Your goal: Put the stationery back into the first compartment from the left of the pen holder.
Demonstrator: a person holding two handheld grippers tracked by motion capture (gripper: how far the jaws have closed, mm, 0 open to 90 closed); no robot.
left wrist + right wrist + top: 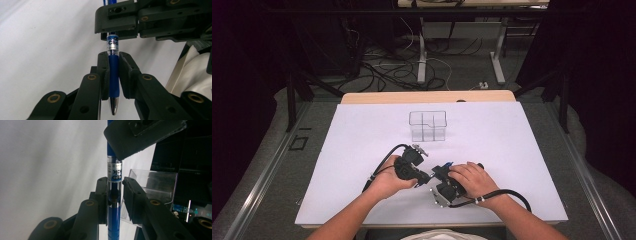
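A white sheet (492, 150) covers the table; cables litter the grey floor at the top of the high view. A clear divided box (428, 126) stands at centre. Both gripper views show a blue pen (113, 72), labelled "Clic". The left gripper (113, 75) pinches its grip; the right gripper (114, 195) pinches its clear barrel. Low centre, both hands meet.

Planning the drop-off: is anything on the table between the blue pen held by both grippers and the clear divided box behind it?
Nothing visible. The blue pen is clamped by the left gripper and the right gripper. In the high view, only bare white table lies between them and the clear box.
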